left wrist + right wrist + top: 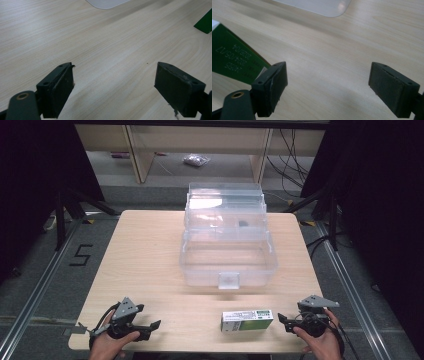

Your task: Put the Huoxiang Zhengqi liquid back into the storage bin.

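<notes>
A matt pale wood-grain table [145, 265] bears a clear glossy plastic box [227, 240] and a green-and-white cardboard carton [247, 320].

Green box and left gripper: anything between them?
Nothing. In the high view only bare table separates the left gripper from the green box; its jaws stand open and empty.

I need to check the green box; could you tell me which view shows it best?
The high view: the whole box lies on the table beside the right gripper. The right gripper view shows one printed end, the left gripper view a corner.
</notes>
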A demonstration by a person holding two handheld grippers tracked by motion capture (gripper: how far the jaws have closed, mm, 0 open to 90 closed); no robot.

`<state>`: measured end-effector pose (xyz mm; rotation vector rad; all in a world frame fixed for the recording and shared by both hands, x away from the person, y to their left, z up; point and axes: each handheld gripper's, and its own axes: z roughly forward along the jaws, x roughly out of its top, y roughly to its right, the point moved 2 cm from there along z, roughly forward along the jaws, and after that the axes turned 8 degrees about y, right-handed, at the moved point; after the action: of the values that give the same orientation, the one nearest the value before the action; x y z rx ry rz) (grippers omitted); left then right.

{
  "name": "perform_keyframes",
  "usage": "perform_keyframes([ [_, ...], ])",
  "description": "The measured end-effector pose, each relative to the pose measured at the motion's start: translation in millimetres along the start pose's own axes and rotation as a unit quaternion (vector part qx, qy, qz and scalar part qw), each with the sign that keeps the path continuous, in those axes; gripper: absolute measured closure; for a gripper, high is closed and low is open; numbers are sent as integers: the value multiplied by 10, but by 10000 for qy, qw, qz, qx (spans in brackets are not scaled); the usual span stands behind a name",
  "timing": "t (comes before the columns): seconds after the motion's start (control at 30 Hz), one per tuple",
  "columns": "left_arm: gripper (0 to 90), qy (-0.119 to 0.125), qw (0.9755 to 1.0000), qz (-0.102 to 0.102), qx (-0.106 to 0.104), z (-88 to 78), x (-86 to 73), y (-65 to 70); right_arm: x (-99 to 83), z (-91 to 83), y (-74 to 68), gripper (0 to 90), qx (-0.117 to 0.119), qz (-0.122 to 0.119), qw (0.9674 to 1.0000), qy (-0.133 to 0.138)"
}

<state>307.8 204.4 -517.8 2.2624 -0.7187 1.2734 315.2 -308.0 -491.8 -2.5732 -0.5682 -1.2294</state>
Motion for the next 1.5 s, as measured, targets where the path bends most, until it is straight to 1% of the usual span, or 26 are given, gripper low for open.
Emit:
perform_keyframes([
  [0.03, 150, -22, 10000, -4, 33, -3, 0, 0, 8, 28, 25, 165, 173, -151, 9997, 116],
  [0.07, 150, -22, 10000, -4, 33, -3, 0, 0, 8, 28, 25, 165, 173, -151, 9997, 116],
  [0.1, 150, 9, 10000, -13, -1, 5, -1, -4, 26, -1, -2, 166, 83, 8, 10000, -30],
  [0.17, 150, 3, 10000, -14, 10, 2, 3, -3, 30, -5, -2, 166, 80, -7, 10000, -37],
  [0.2, 150, 10, 10000, -36, -2, 9, 3, 2, 41, -11, 21, 167, 67, -213, 9998, 15],
  [0.43, 150, 51, 10000, -52, -17, 17, -7, 4, 142, -125, -55, 184, 181, -354, 9991, -171],
  [0.47, 150, 18, 10000, -48, -13, 17, -5, 7, 193, -150, -48, 184, 258, -610, 9977, -174],
  [0.5, 150, -80, 10000, 47, -23, 7, -2, -4, 281, -226, -96, 181, 266, -694, 9970, -238],
  [0.67, 150, -45, 10000, -8, 0, 8, -5, 1, 432, -324, -178, 177, 419, -960, 9941, -276],
  [0.7, 150, 5, 10000, -44, -9, 17, -9, 2, 511, -380, -234, 177, 543, -1065, 9922, -360],
  [0.73, 150, 5, 10000, -44, -9, 17, -9, 2, 511, -380, -234, 177, 543, -1065, 9922, -360],
  [0.77, 150, 23, 10000, -30, -3, 21, -10, 2, 562, -400, -263, 176, 627, -1275, 9894, -295],
  [0.8, 150, -47, 10000, -21, -10, 16, -3, 3, 562, -400, -263, 176, 627, -1275, 9894, -295],
  [0.87, 150, -14, 10000, -28, -17, 19, -5, 9, 622, -430, -329, 176, 785, -1399, 9864, -357],
  [0.9, 150, -80, 9999, 56, -21, 7, -4, -4, 637, -408, -420, 181, 842, -1373, 9867, -211],
  [0.93, 150, -78, 10000, 35, -11, 3, -4, -2, 684, -424, -412, 186, 962, -1697, 9801, -368],
  [0.97, 150, -78, 10000, 35, -11, 3, -4, -2, 684, -424, -412, 186, 962, -1697, 9801, -368],
  [1.0, 150, 29, 10000, -61, -5, 18, -7, 7, 716, -400, -482, 185, 1006, -1849, 9771, -306],
  [1.07, 151, -37, 10000, -21, 0, 17, -3, 1, 756, -390, -552, 185, 1134, -1955, 9731, -444],
  [1.13, 151, -25, 10000, -34, -7, 21, -3, 4, 766, -362, -592, 185, 1176, -2018, 9715, -408],
  [1.17, 151, -100, 9999, 52, -21, 6, 0, -4, 804, -328, -665, 188, 1293, -2151, 9663, -568],
  [1.27, 151, -55, 10000, 54, -6, -2, 3, -1, 818, -306, -738, 186, 1268, -2096, 9670, -695],
  [1.3, 151, -14, 10000, 1, 3, 4, 6, 2, 834, -283, -763, 186, 1281, -2164, 9651, -730],
  [1.33, 151, 11, 10000, -43, 5, 10, 4, 7, 858, -257, -790, 188, 1334, -2293, 9609, -789],
  [1.47, 151, -94, 9999, 58, -29, 2, 2, -3, 890, -178, -900, 194, 1457, -2504, 9521, -977],
  [1.5, 151, -17, 10000, 56, 16, 7, -1, 3, 909, -144, -943, 197, 1525, -2625, 9469, -1063],
])
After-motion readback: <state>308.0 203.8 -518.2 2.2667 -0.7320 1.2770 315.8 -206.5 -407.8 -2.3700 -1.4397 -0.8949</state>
